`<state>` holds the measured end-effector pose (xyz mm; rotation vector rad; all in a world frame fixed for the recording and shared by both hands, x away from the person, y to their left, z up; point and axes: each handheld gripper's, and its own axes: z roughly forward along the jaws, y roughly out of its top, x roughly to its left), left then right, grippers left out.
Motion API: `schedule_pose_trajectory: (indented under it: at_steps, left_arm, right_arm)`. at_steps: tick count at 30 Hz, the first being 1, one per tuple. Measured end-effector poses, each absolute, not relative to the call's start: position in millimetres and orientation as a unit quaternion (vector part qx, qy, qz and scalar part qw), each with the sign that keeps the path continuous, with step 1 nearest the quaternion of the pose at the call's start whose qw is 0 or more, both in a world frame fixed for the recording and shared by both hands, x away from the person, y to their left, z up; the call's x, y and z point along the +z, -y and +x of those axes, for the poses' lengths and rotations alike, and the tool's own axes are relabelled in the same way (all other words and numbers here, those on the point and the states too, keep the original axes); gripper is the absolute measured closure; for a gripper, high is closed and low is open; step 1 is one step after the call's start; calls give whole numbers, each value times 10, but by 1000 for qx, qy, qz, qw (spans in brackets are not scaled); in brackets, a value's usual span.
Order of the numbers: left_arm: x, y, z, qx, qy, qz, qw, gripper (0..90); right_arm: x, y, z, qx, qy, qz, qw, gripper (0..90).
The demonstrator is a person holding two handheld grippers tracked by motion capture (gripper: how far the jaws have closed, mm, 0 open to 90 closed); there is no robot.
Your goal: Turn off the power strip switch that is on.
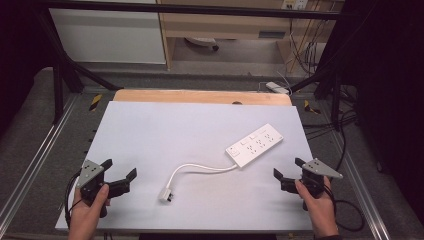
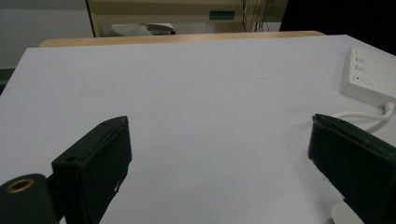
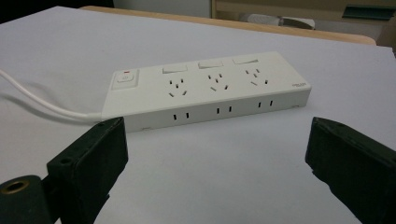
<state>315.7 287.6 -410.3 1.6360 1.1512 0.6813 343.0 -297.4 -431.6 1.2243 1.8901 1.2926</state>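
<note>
Lying between grippers, power strip (image 1: 254, 145), plug (image 1: 165, 194)

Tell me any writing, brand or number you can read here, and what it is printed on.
Nothing reads clearly.
Small grey mark at the end of the white plastic power strip: too small and blurred.
Dark label on the pale wooden furniture behind the table: too blurred to read.

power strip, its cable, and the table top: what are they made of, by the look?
Power strip: looks like moulded white plastic, satin; crisp edges, soft sheen. Cable: probably a flexible white rubbery or PVC jacket, since it lies in smooth curves. Table top: a matte white sheet, material unclear, over a wooden-looking board showing tan grain at the far edge.
</note>
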Motion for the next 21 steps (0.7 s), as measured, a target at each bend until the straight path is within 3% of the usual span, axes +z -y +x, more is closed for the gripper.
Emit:
schedule_pose_trajectory:
  at_steps: [21]
  left_arm:
    - [-4117, -2835, 3166, 274, -467, 686, 486, 56]
  right_arm:
    - [-4217, 2988, 3400, 498, -686, 465, 254, 42]
